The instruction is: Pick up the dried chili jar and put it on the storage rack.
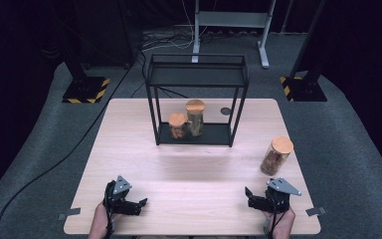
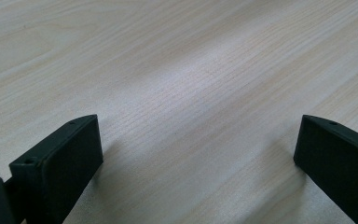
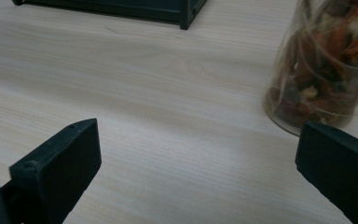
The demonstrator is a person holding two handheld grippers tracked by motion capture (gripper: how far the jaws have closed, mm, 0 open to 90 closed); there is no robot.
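A clear jar [image 1: 276, 155] with a wooden lid and brown-orange dried contents stands on the table's right side, just beyond my right gripper [image 1: 250, 198]. In the right gripper view the jar [image 3: 324, 70] rises at the upper right, past the jaws, which stand wide apart with nothing between them. My right gripper [image 3: 198, 154] is open. Two more lidded jars, a short one [image 1: 177, 126] and a tall one [image 1: 195, 117], sit on the bottom shelf of a black wire rack [image 1: 197, 74]. My left gripper [image 1: 138, 205] rests near the front left edge, open over bare wood [image 2: 200, 149].
The light wooden table [image 1: 129, 144] has a small dark disc [image 1: 225, 111] behind the rack. The rack's base [image 3: 121, 8] crosses the top of the right gripper view. Beyond the table are black stand bases with yellow-striped edges [image 1: 85, 89], cables and a grey frame [image 1: 231, 22].
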